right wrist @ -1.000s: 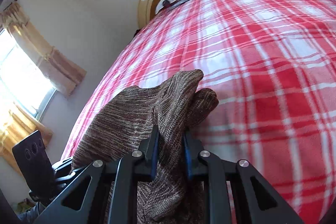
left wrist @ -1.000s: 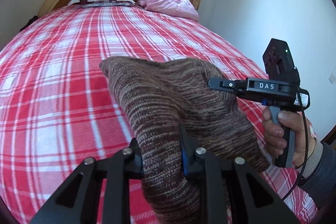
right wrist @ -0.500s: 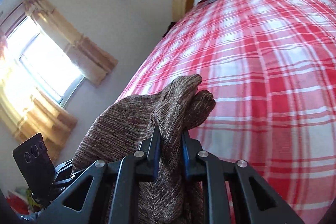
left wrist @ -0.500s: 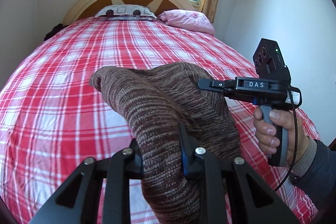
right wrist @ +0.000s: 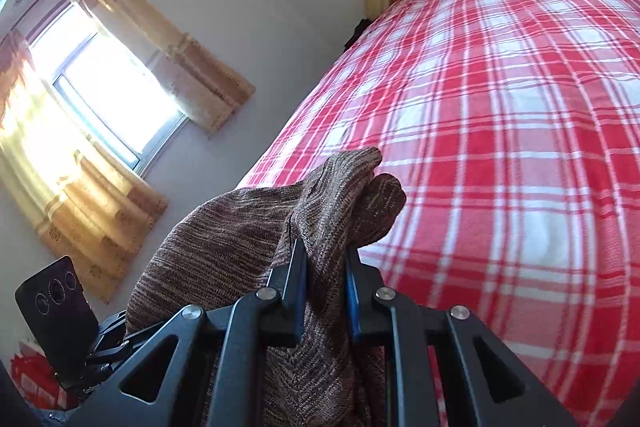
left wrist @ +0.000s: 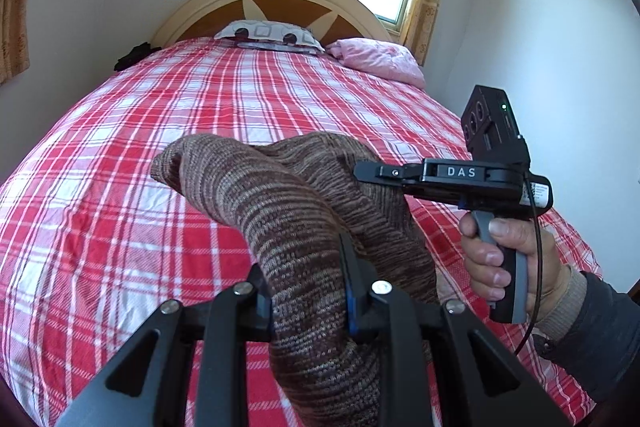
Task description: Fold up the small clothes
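Observation:
A brown marled knit garment hangs in the air above the red plaid bed, held by both grippers. My left gripper is shut on one bunched edge of it. My right gripper is shut on another edge of the same knit, which drapes to the left between the two. The right gripper also shows from the side in the left wrist view, in a hand, its tips buried in the knit. The left gripper's body shows at the lower left of the right wrist view.
The bed stretches ahead to a round wooden headboard. A patterned pillow and a pink pillow lie at its head. Curtained windows are on the walls. A dark item sits at the bed's far left edge.
Both grippers have risen and tilted up with the knit still held; the bed looks farther below and more wall and window show.

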A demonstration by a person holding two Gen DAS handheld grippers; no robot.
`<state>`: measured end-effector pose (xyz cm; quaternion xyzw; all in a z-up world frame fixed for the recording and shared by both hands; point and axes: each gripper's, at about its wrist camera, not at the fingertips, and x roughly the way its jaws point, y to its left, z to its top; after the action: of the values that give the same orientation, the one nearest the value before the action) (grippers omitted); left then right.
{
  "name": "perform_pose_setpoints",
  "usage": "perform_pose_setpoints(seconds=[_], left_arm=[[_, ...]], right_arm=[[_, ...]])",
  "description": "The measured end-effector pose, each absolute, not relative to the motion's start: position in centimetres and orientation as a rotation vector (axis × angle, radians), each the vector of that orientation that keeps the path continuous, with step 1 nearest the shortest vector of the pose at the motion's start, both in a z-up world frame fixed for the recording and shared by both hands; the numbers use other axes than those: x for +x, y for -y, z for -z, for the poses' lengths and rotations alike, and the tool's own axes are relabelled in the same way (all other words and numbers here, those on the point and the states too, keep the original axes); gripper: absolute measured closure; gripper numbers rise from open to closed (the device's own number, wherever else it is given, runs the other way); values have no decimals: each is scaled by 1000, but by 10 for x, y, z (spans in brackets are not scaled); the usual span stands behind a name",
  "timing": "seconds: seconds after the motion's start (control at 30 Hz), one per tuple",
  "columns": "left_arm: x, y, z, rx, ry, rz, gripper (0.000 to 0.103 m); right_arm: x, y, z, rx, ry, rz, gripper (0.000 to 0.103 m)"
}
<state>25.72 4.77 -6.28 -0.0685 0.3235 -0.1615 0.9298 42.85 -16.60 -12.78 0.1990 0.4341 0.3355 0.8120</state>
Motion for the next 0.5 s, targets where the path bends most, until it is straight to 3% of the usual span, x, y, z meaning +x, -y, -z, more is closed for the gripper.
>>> perform_pose_setpoints(seconds=[0.5], left_arm=[[226, -102, 67, -211, -640, 252, 79]], right_arm=[[423, 96, 129, 377, -956, -812, 87]])
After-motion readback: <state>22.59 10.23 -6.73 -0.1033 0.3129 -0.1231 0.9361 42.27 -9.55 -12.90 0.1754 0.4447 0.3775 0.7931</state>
